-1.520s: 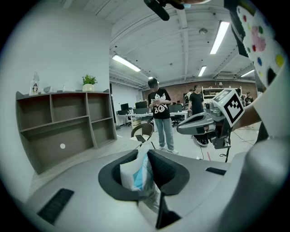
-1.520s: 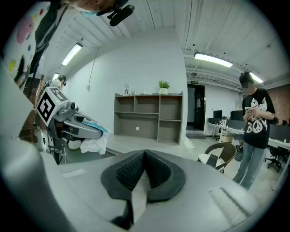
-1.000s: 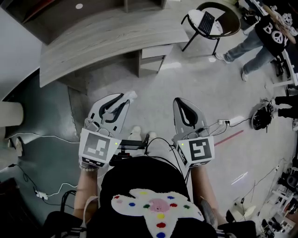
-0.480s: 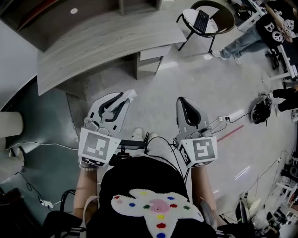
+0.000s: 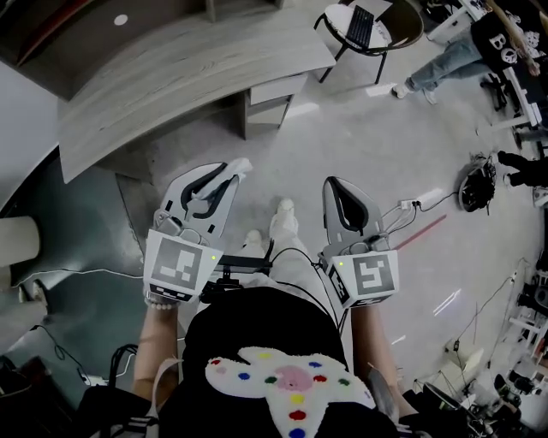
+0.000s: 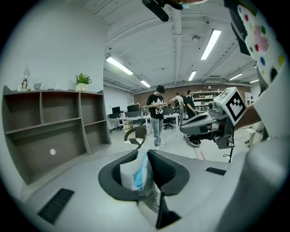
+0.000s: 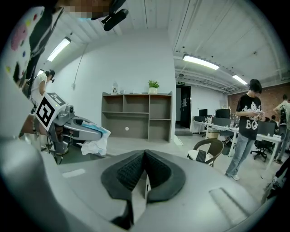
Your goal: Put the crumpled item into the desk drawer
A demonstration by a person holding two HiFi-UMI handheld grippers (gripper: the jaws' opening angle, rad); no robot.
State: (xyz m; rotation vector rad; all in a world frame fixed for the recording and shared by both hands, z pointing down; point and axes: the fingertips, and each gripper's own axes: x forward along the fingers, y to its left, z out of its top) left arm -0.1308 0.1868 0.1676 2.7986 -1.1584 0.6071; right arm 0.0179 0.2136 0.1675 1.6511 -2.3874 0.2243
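Shoe [image 5: 284, 221] forward; left hand-held gripper [image 5: 229, 174] level

A curved grey wooden worktop [image 5: 188, 77] runs across the upper left of the head view, with a pale drawer unit [image 5: 276, 89] tucked under its right end. It stands on a pale, glossy floor [image 5: 368, 145], which gives way to a darker patch [image 5: 77, 222] at the left. Beyond the worktop a round-backed chair [image 5: 404, 34] stands on the floor with a laptop [image 5: 360, 26] on its seat. To the right a white power strip [image 5: 425, 201] lies among cables, near a strip of red tape [image 5: 420, 233] and a dark bundle [image 5: 473, 190]. A thin white cable [image 5: 86, 271] trails over the darker patch. Against the wall an open shelf [image 7: 136, 115] carries a potted plant [image 7: 154, 84] on top.
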